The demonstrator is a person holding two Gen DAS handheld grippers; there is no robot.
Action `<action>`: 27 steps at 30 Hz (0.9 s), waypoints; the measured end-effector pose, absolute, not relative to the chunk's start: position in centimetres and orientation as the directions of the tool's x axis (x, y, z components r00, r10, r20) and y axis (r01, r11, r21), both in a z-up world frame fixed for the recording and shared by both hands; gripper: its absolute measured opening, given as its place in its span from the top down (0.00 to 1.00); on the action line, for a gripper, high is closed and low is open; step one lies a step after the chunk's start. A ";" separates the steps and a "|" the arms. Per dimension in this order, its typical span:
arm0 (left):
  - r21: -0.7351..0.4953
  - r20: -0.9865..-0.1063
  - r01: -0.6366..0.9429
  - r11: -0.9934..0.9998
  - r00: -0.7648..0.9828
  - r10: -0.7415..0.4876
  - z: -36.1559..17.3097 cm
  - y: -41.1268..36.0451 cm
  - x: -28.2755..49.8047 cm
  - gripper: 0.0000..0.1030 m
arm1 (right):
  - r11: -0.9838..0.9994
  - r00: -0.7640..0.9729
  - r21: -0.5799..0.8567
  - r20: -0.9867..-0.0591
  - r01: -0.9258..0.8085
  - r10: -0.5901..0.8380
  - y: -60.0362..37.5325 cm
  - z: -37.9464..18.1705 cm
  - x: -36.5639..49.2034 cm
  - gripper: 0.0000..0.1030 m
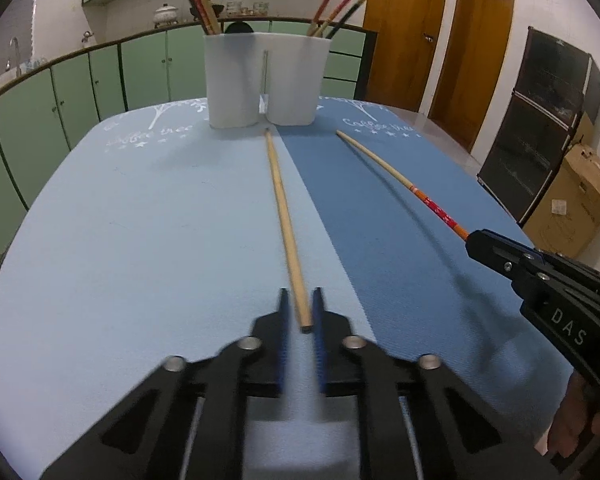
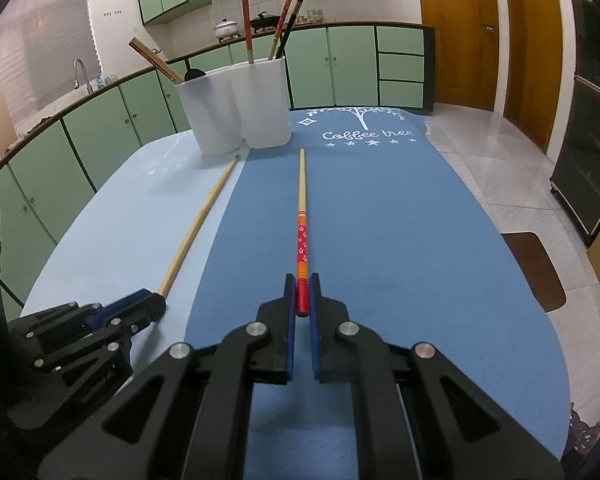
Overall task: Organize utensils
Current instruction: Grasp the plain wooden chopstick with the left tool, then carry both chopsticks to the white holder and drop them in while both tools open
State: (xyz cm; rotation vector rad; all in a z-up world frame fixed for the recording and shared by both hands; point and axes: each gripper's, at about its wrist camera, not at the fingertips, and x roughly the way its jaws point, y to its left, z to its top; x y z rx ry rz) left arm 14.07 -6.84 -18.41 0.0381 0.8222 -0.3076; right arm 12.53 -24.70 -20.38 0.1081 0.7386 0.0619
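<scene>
left hand-held gripper (image 1: 301, 300) parted around plain chopstick (image 1: 281, 200) | right hand-held gripper (image 2: 302, 286) clenches red-ended chopstick (image 2: 301, 216), seen only right-wrist

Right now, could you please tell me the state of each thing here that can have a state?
Left gripper: open, fingers on both sides of the plain chopstick's end.
Right gripper: closing around the red end, contact unclear.
Plain chopstick: flat on the light blue mat.
Red-patterned chopstick: on the dark blue mat.
White holder: upright, chopsticks in both compartments.
</scene>
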 end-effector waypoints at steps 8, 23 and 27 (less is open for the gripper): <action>-0.071 -0.702 0.277 0.958 0.668 -0.245 -16.7 -6.4 13.5 0.93 | 0.995 0.740 0.096 -0.667 -0.031 0.087 -24.6 -19.9 12.4 0.95; -0.034 -0.484 0.290 0.956 0.832 -0.270 -3.7 -4.0 13.0 0.94 | 0.994 0.823 0.066 -0.558 -0.089 0.111 -26.2 -11.0 12.7 0.95; -0.048 -0.446 0.297 0.954 0.848 -0.287 -1.0 -3.4 13.9 0.94 | 0.986 0.829 0.105 -0.533 -0.133 0.168 -26.8 -7.6 13.5 0.95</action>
